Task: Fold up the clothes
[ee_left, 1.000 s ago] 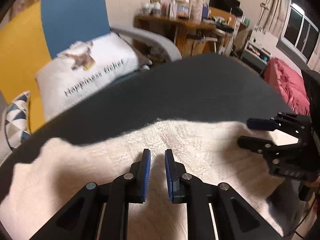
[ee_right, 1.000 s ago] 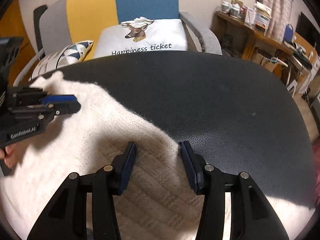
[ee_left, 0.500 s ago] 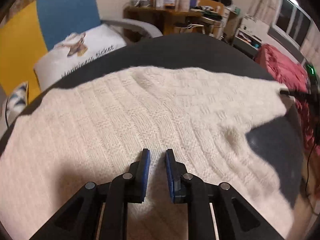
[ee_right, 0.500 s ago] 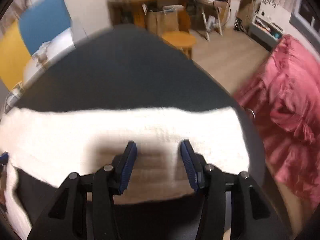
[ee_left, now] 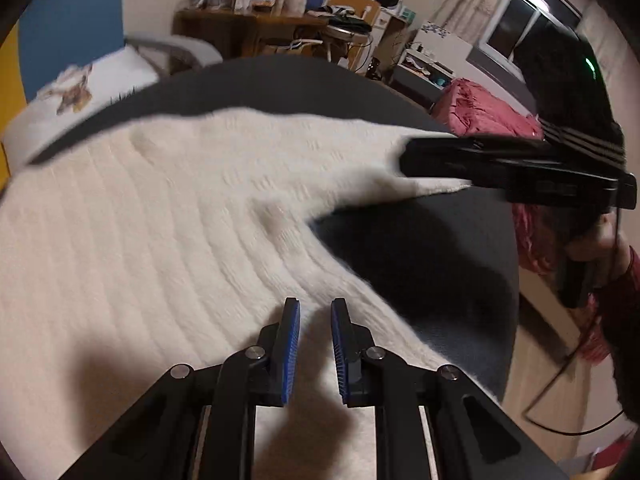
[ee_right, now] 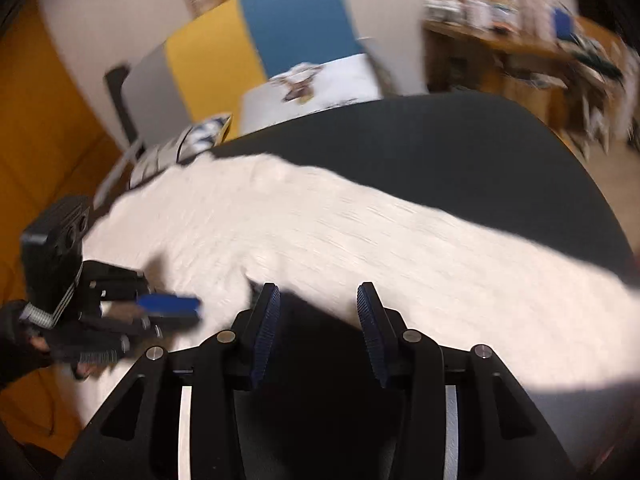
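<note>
- The white knit sweater (ee_left: 168,216) lies spread over the dark round bench (ee_left: 420,264). It covers the bench from about 7 o'clock round to 1 o'clock in the left wrist view and leaves bare dark surface at 3 to 4 o'clock.
- One sleeve (ee_left: 360,160) runs out toward 2 o'clock, where the right hand-held gripper (ee_left: 404,162) is blurred at its cuff end.
- The left hand-held gripper (ee_left: 315,336) hangs over the sweater's body near the 6 o'clock edge. Its fingers are narrowly parted and no cloth shows between the blue pads: it is released.
- In the right wrist view the right hand-held gripper (ee_right: 318,320) stands about half apart over the sweater's near edge and the bare bench. Nothing is pinched, so it too is released.
- Judged step: early in the fold. The garment is laid flat and the grippers are moving to their places, with no fold made yet.
- The next move probably calls for the right gripper to close on the sleeve cuff and carry it inward across the body, toward 9 o'clock.
- The left gripper would need to pin or pinch the body so the loose knit does not slide on the smooth bench.
- Heavy blur makes any contact at the cuff impossible to tell.
</note>
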Demonstrator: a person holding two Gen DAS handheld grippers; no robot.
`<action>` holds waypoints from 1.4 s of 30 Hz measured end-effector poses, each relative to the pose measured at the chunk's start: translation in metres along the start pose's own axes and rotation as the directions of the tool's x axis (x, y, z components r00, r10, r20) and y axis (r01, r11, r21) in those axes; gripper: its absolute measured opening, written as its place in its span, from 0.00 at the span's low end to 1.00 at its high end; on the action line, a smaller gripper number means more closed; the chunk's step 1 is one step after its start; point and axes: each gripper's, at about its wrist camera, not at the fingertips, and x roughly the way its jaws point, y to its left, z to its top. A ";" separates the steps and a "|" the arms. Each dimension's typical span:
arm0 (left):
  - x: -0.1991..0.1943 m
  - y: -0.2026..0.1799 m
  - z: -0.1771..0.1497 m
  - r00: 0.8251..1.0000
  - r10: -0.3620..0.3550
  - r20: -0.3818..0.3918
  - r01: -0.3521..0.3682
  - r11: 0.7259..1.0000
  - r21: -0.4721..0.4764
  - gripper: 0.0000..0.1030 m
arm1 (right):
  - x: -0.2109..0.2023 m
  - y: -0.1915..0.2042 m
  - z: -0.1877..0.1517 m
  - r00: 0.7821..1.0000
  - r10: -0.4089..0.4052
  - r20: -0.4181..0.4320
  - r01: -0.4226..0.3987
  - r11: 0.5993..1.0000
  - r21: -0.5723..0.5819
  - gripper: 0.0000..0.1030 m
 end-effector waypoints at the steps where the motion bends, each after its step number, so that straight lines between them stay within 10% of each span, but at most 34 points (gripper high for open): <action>1: 0.001 -0.002 -0.003 1.000 -0.004 0.003 0.004 1.000 -0.003 0.14 | 0.014 0.008 0.008 0.999 -0.041 -0.025 0.040 0.999 -0.031 0.43; 5: 0.009 -0.008 -0.005 1.000 0.007 -0.024 -0.006 0.998 0.065 0.15 | 0.073 -0.001 0.027 0.942 -0.301 -0.149 0.279 0.948 -0.154 0.42; 10: 0.003 -0.011 -0.002 0.999 0.006 -0.034 -0.004 0.999 0.050 0.15 | 0.082 -0.020 0.032 0.934 -0.333 -0.127 0.318 0.940 -0.121 0.44; 18: -0.050 0.002 -0.050 0.985 -0.126 0.115 0.138 0.985 -0.107 0.15 | 0.043 0.041 0.017 0.994 -0.069 -0.090 0.042 0.960 -0.276 0.44; 24: -0.026 -0.022 -0.080 0.981 -0.196 -0.010 0.195 0.979 -0.063 0.15 | 0.096 0.070 0.023 0.963 -0.227 -0.143 0.143 0.885 -0.443 0.44; 29: -0.031 -0.010 -0.082 0.972 -0.236 0.011 0.235 0.961 -0.145 0.14 | 0.108 0.046 0.038 0.963 -0.208 -0.170 0.135 0.922 -0.363 0.49; 32: -0.044 -0.005 -0.082 0.977 -0.203 0.060 0.210 0.966 -0.152 0.16 | 0.091 0.048 0.036 0.965 -0.195 -0.174 0.125 0.930 -0.345 0.50; 38: -0.077 0.026 -0.101 0.978 -0.119 0.173 0.160 0.955 -0.249 0.17 | 0.029 0.085 -0.003 0.955 0.192 -0.224 -0.253 0.923 -0.289 0.50; 42: -0.084 0.052 -0.127 0.991 0.014 0.131 0.031 0.942 -0.335 0.17 | 0.049 0.083 -0.032 0.942 0.155 -0.297 -0.233 0.940 -0.247 0.50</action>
